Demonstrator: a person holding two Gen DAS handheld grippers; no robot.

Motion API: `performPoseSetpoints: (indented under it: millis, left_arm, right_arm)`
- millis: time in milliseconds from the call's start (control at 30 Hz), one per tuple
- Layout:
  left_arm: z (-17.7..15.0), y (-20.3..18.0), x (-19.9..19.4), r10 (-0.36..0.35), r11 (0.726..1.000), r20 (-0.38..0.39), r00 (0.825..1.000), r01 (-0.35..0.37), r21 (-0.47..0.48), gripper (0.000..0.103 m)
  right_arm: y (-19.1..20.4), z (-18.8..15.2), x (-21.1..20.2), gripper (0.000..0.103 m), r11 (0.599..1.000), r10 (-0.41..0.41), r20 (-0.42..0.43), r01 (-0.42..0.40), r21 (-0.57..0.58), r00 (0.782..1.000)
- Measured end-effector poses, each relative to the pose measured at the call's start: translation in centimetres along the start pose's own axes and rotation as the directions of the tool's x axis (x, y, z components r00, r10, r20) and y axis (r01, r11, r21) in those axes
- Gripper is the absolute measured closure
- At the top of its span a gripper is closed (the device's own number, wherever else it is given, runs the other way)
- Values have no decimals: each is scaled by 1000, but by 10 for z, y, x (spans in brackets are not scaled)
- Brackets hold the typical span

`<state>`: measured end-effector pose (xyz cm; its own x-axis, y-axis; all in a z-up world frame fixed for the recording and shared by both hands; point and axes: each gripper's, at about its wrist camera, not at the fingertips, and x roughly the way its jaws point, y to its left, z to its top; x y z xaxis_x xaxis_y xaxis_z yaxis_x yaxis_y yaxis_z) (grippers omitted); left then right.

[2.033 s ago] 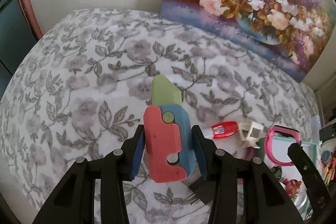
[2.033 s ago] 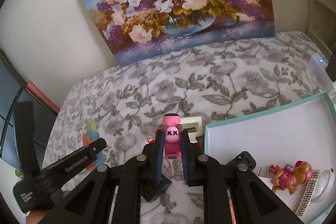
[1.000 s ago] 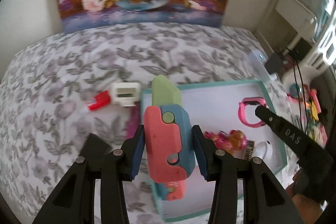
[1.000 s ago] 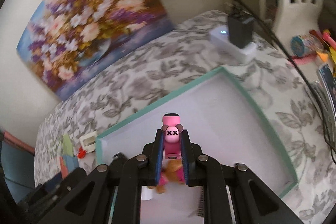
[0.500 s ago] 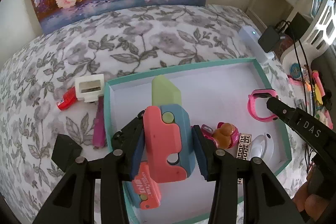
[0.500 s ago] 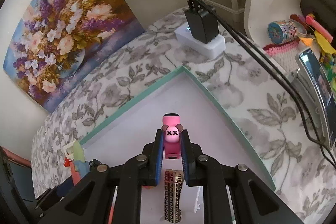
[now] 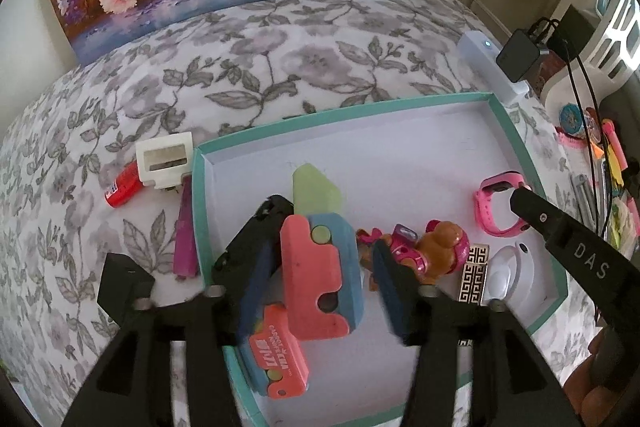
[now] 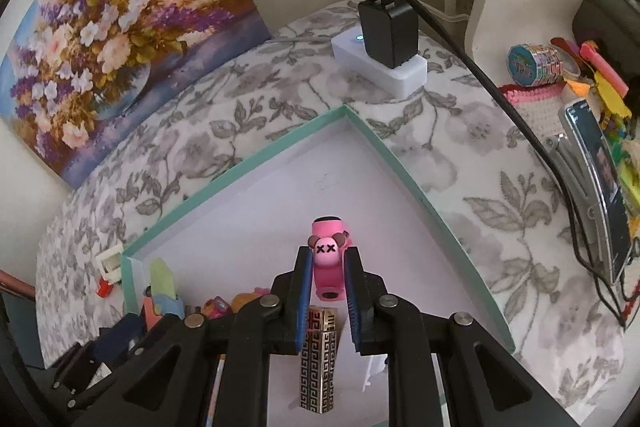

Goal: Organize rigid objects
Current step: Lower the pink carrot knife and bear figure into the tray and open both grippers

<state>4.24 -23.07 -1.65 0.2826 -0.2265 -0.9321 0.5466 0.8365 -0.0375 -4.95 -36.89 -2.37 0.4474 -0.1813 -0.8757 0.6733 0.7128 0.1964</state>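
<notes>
Left tongs (image 7: 320, 263) newly spread (toy knife (image 7: 320, 259) loose between); right tongs (image 8: 328, 267) pinching pink watch (image 8: 329, 259).

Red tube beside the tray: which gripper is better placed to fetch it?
Likely left. The left gripper is open and the red tube lies on its side of the tray; the right gripper is shut on the pink watch.

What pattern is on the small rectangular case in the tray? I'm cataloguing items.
A gold-and-black Greek key pattern covers the case; the right wrist view shows it best, lying in the tray.
</notes>
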Motion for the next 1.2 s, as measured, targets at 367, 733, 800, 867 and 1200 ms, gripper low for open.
performPoseSetpoints:
  millis: [367,733,800,867,1200]
  left_arm:
    - [1,26,-11,23,997,-2,1000,-23,-67,40]
    - [-11,71,-17,88,977,-9,996,-88,-192,19]
    - [-14,78,-19,92,972,-8,996,-91,-218,18]
    - [-16,83,-21,105,968,-7,994,-104,-229,17]
    - [-29,105,-25,129,949,-1,992,-123,-290,7]
  right_arm:
    - [7,0,-5,47,999,-38,3,38,-34,999]
    - [19,-6,-5,24,997,-40,-1,40,-71,999]
    - [22,-7,-6,21,997,-30,-2,30,-77,1000]
    - [24,-9,-7,18,996,-24,-3,24,-82,1000]
    - [46,-24,-14,0,991,-26,1,25,-134,1000]
